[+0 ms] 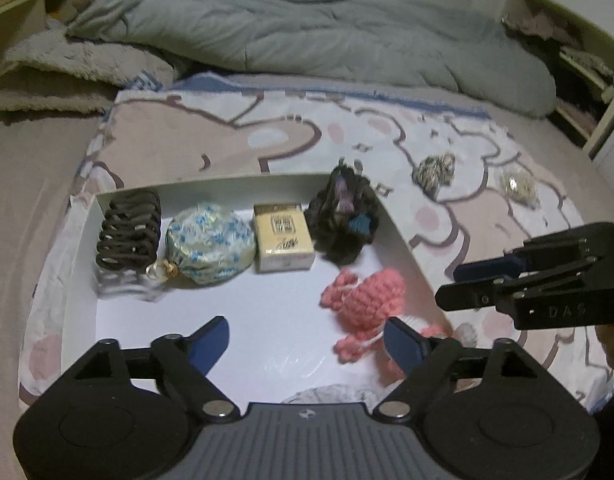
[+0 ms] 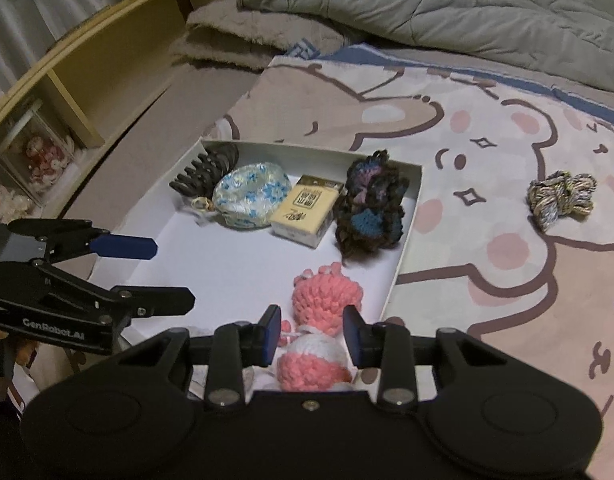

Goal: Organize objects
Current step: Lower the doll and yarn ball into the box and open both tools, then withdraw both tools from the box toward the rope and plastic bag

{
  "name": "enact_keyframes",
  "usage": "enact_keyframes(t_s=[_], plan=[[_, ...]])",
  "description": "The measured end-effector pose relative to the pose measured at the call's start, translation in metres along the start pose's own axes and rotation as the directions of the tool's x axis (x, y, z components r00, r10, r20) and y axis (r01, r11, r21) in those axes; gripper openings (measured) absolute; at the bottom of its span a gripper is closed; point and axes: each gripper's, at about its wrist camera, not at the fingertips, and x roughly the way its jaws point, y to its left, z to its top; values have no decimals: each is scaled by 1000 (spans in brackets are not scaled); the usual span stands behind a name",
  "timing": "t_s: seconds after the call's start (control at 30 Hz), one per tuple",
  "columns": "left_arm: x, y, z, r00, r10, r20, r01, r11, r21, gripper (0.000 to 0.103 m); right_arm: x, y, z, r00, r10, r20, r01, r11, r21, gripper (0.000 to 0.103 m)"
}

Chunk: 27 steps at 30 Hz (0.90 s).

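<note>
A: Box (image 2: 403,240) on the bed holds a hair claw (image 2: 205,176), floral pouch (image 2: 253,200), small carton (image 2: 307,216), dark yarn piece (image 2: 371,208) and the pink knitted doll (image 2: 327,296).

B: Anything left out?

A: Two yarn bundles on the cartoon sheet (image 2: 507,184), one (image 1: 435,170) nearer the box, another (image 1: 519,188) beyond.

B: Grippers?

A: Left hand-held gripper (image 1: 307,344) released, nothing between its pads. Right hand-held gripper (image 2: 311,334) clenched narrow above the doll; whether it grips it, I cannot tell.
</note>
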Motion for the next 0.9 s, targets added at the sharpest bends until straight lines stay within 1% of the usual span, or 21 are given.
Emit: enact_keyframes(t_s=[0.17,0.27,0.37,0.4,0.43,0.5,0.57,0.63,0.7,0.73,0.8,0.83,0.9], plan=[[-12,-8,-1,998,11,54,-10,1000,-16,99,-13,-5,-3,1000,4,21,-4,1000,0,36],[-17,-10,-3,997,9,76,-7,999,-32,103,-19,-6,-5,999,3,32,-3,1000,-5,37],[-22,-12,-5,996,26,91,-23,999,-40,103,-25,-6,-7,999,3,43,-2,1000,-16,45],[-23,-12,-6,995,33,93,-29,999,-41,103,-27,-6,-7,999,5,48,-4,1000,-19,51],[-24,-12,-7,995,39,96,-35,998,-44,103,-28,-6,-8,999,7,53,-6,1000,-22,62],[-26,-12,-8,994,45,97,-40,998,-51,103,-32,-7,-9,998,5,67,-2,999,-32,75],[-29,-11,-9,993,48,106,-42,997,-57,103,-35,-7,-11,997,-8,81,12,999,-49,78],[-33,-11,-10,992,52,116,-45,997,-64,103,-38,-7,-11,996,-17,93,23,998,-59,85],[-36,-10,-11,991,53,124,-45,996,-71,103,-40,-9,-12,994,-26,103,32,998,-60,90],[-38,-10,-11,990,54,127,-44,996,-75,103,-41,-9,-12,994,-29,109,36,998,-61,94],[-41,-10,-11,990,54,132,-44,996,-78,103,-44,-10,-13,992,-37,124,45,997,-63,98],[-42,-10,-11,990,56,132,-46,996,-78,103,-44,-10,-13,991,-41,130,50,997,-65,102],[-44,-11,-12,989,65,135,-55,996,-77,103,-47,-11,-14,988,-53,148,62,996,-58,103]])
